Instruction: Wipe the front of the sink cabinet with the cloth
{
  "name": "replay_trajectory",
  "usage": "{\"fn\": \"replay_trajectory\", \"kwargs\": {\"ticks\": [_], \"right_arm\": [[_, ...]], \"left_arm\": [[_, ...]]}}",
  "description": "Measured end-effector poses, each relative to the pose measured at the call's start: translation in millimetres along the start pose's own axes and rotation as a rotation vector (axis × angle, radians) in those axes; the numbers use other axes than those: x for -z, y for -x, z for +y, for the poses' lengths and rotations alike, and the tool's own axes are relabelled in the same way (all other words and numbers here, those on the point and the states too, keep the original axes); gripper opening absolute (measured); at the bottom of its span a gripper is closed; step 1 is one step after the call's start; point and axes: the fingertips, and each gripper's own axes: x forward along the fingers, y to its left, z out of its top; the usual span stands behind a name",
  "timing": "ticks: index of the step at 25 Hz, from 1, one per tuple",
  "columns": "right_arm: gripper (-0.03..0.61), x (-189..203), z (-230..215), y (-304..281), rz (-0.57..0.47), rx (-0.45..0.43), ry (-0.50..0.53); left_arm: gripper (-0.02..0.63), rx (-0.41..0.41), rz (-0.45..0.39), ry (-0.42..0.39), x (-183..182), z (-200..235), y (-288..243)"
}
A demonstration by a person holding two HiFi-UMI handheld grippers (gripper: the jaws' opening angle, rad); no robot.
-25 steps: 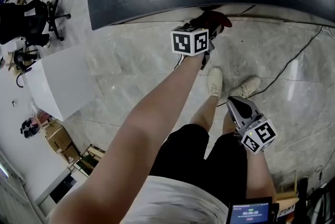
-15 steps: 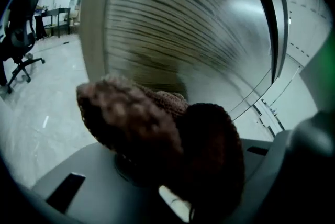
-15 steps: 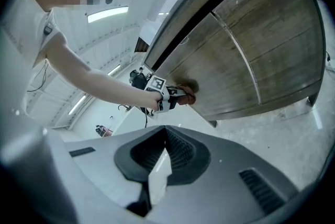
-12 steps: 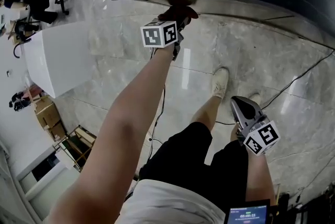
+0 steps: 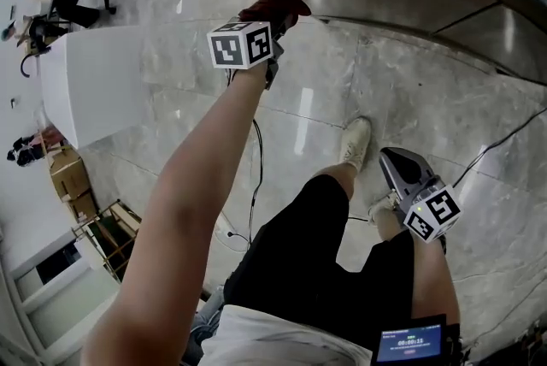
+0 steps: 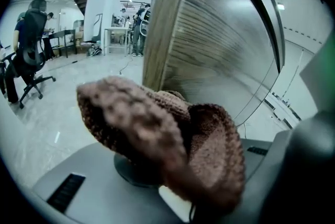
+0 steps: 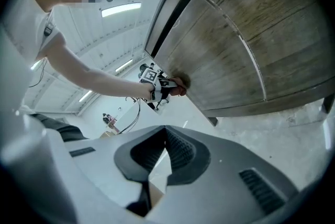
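Clamping the brown cloth (image 6: pixel 172 134), the left tool (image 5: pixel 272 18) held it against the cabinet (image 6: pixel 220 45) front; the right tool (image 7: pixel 163 139) hung beside the leg (image 5: pixel 342 185), jaws together, empty.

No word or brand name can be read in any view. The small screen (image 5: pixel 413 342) at the bottom edge of the head view shows a pale row of digits set out like a timer, too small to read with certainty. The left marker cube (image 5: pixel 241 44) and the right marker cube (image 5: pixel 433 215) carry black-and-white square code patterns, not letters or numbers.
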Motion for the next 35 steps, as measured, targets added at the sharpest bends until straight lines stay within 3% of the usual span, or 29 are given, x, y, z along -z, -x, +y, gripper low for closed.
{"fn": "replay_trajectory", "kwargs": {"ticks": [8, 13, 21, 27, 35], "right_arm": [[0.012, 4, -78, -13, -0.025, -0.012, 0.126], [0.012, 24, -112, -28, -0.062, -0.072, 0.107], [0.012, 36, -156, -58, -0.042, -0.154, 0.29], [0.012, 38, -175, -65, -0.06, -0.208, 0.367], [0.012, 51, -181, -57, -0.062, -0.272, 0.431]], "left_arm": [[0.118, 0.01, -0.041, -0.061, 2, -49, -34], [0.118, 0.072, -0.072, -0.071, 0, -83, -49], [0.118, 0.178, -0.062, -0.077, 9, -123, -73], [0.118, 0.309, -0.139, -0.092, -8, -184, -78], [0.118, 0.43, -0.14, -0.13, -4, -271, -94]]}}
